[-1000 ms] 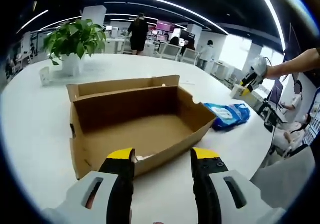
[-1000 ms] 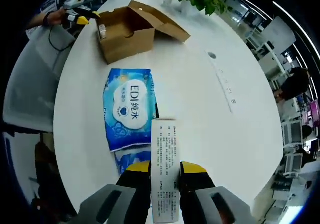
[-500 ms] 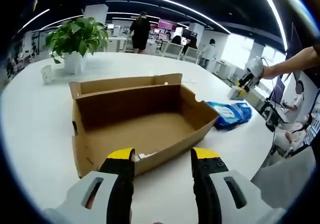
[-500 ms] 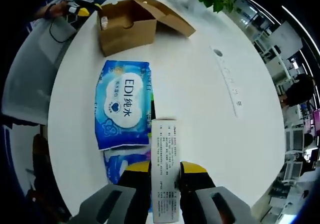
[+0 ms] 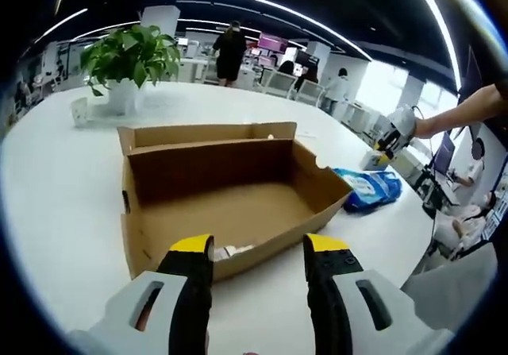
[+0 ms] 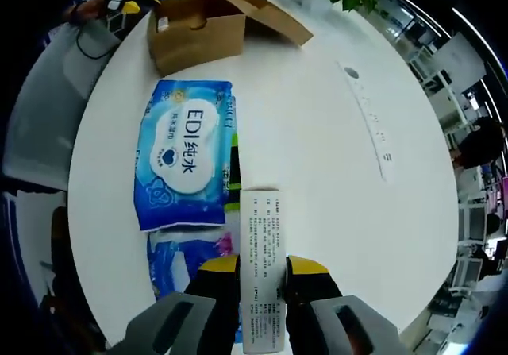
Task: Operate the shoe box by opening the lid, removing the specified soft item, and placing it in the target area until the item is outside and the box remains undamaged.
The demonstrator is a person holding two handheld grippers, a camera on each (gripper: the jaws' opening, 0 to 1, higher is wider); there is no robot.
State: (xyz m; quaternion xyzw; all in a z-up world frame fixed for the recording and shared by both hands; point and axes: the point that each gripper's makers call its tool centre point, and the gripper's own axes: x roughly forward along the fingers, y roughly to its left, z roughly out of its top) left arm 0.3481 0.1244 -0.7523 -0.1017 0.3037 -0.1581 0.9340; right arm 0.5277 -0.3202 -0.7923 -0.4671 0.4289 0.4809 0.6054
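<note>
The brown cardboard shoe box stands open on the white table, its lid folded back behind it. Something small and white lies inside by the near wall. My left gripper is open just in front of the box, holding nothing. My right gripper is shut on a narrow white printed carton above the table. Under it and to its left lies a blue wet-wipe pack, with a second blue pack beside it. The box is far off in the right gripper view. The blue packs lie right of the box.
A potted plant stands at the table's far left. A grey strip lies on the table right of the packs. A person's hand holds the right gripper beyond the packs. People and desks fill the background.
Both views have shifted a little with the hands. The right gripper still holds the white carton; the box and packs lie where they were.
</note>
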